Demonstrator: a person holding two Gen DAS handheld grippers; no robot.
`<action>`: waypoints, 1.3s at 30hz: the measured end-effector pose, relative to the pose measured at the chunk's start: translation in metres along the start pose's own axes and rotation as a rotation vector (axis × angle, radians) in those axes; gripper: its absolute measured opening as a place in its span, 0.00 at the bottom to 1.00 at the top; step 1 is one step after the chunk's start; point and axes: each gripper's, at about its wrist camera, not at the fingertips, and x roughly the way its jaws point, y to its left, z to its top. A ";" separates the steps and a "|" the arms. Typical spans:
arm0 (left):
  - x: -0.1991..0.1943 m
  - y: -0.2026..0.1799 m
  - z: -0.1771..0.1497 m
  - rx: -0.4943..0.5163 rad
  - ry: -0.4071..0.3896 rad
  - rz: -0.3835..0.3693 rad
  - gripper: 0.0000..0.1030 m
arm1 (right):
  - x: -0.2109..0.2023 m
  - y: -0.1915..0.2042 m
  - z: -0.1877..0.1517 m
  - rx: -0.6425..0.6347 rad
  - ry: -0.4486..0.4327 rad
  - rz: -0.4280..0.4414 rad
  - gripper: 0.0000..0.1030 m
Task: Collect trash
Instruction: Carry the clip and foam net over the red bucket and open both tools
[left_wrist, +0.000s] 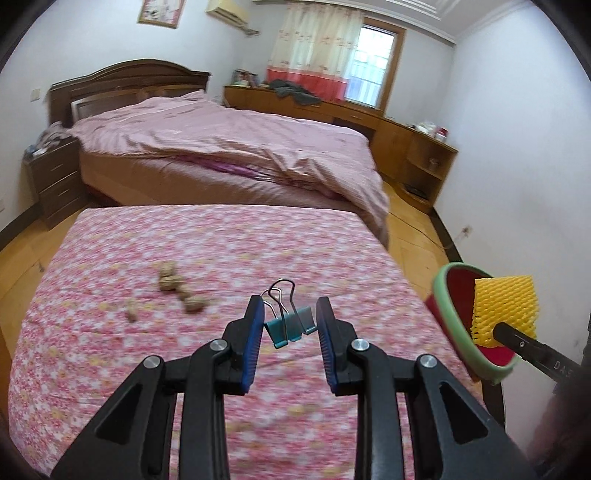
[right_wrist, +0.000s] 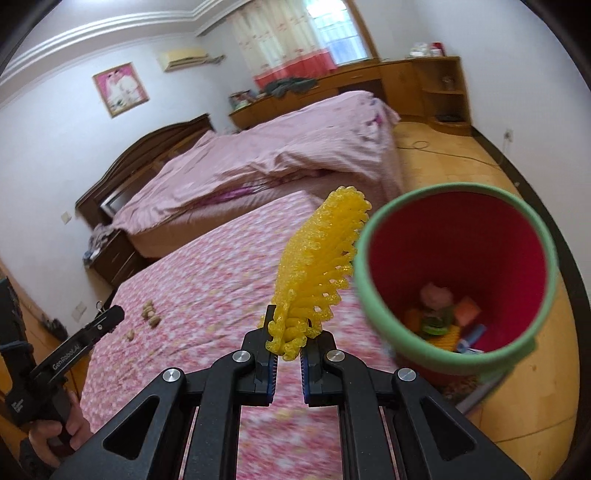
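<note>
My left gripper (left_wrist: 290, 326) is shut on a teal binder clip (left_wrist: 291, 325), held above the pink floral tablecloth (left_wrist: 147, 354). In the right wrist view the left gripper (right_wrist: 110, 317) shows at the far left. My right gripper (right_wrist: 290, 341) is shut on a yellow foam fruit net (right_wrist: 317, 269), which stands up just left of the red bin with a green rim (right_wrist: 458, 280). The left wrist view shows the net (left_wrist: 504, 306) in front of the bin's mouth (left_wrist: 458, 295). Several peanut shells (left_wrist: 173, 286) lie on the cloth; the right wrist view has these shells (right_wrist: 149, 314) at left.
The bin holds several scraps (right_wrist: 443, 317). It stands off the table's right edge over a wooden floor (right_wrist: 461, 166). Behind the table is a bed with a pink cover (left_wrist: 221, 147), a nightstand (left_wrist: 55, 184) and wooden cabinets (left_wrist: 424, 155). A hand (right_wrist: 55, 439) grips the left tool's handle.
</note>
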 end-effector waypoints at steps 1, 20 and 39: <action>0.001 -0.008 0.000 0.011 0.003 -0.008 0.28 | -0.003 -0.005 0.000 0.010 -0.004 -0.007 0.09; 0.046 -0.152 -0.006 0.235 0.096 -0.186 0.28 | -0.031 -0.108 -0.002 0.182 -0.046 -0.107 0.09; 0.130 -0.241 -0.023 0.321 0.260 -0.344 0.37 | -0.014 -0.154 0.003 0.200 -0.006 -0.129 0.12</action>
